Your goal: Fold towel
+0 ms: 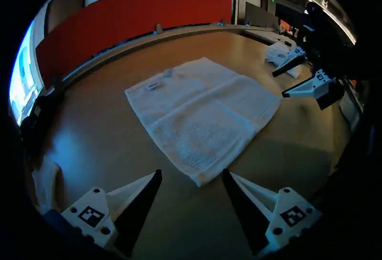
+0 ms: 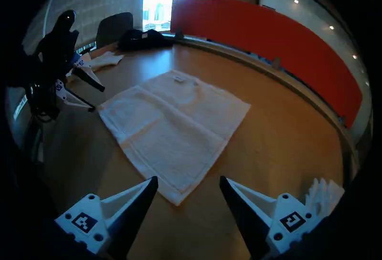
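Towel (image 1: 200, 112), white and spread flat, lies in the middle of a wooden table (image 1: 105, 136), a small label (image 1: 153, 86) showing near its far edge. In the left gripper view, the left gripper (image 1: 191, 173) stands wide open and holds nothing; one corner of the towel lies in the gap between its two fingers. Whether the fingers touch the cloth cannot be told. Across the towel in the same view, the right gripper (image 1: 279, 84) is also spread apart and empty, its tips just beside the towel's far right corner.

In the right gripper view, the right gripper (image 2: 188, 180) is fully parted with nothing in its grasp, and a corner of the towel (image 2: 172, 121) points into the space between its fingers. The left gripper (image 2: 98, 99) appears at the towel's left corner, its jaws apart, the lower finger tip just beside the edge of the cloth.

A second white cloth (image 2: 107, 59) lies on the table behind the left gripper, and another white cloth (image 2: 324, 195) sits near the table edge at lower right. A red wall panel (image 2: 286, 45) runs along the table's far side.
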Available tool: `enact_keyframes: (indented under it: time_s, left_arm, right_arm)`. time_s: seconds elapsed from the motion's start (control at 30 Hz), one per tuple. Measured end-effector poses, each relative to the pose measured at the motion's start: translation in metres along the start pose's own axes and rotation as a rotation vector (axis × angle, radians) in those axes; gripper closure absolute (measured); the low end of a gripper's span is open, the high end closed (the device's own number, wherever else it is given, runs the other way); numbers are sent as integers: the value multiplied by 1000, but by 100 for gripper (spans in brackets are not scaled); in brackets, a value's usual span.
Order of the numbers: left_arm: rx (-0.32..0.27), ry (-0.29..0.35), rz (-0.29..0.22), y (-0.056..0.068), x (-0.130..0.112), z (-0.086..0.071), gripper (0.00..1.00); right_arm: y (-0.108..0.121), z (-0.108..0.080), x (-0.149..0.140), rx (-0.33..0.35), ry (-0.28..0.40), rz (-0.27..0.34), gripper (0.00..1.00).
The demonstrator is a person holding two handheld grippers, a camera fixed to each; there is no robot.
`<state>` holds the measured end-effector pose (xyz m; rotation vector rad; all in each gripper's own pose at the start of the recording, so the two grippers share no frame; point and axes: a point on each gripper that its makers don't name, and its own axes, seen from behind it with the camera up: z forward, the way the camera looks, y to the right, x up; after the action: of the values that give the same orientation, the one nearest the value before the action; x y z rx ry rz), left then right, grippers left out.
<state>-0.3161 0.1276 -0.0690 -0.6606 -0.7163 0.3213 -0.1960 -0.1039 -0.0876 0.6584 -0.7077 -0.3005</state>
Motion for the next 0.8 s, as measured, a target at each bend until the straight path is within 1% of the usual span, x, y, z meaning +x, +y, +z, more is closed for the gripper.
enact_keyframes:
  time_s: [0.3,0.67,0.8]
  left_arm:
    - [-21,-19,-7,6,-5,12,6]
    - [-32,-30,-1,9,-7,22,6]
    - [-33,-30,8,10,-9,24,6]
  right_arm:
    - [-6,8,-16,19,-31,-13,0]
    - [-4,14,-26,32,-52,-3,2]
    - [-5,15,-27,41,-55,-10,6]
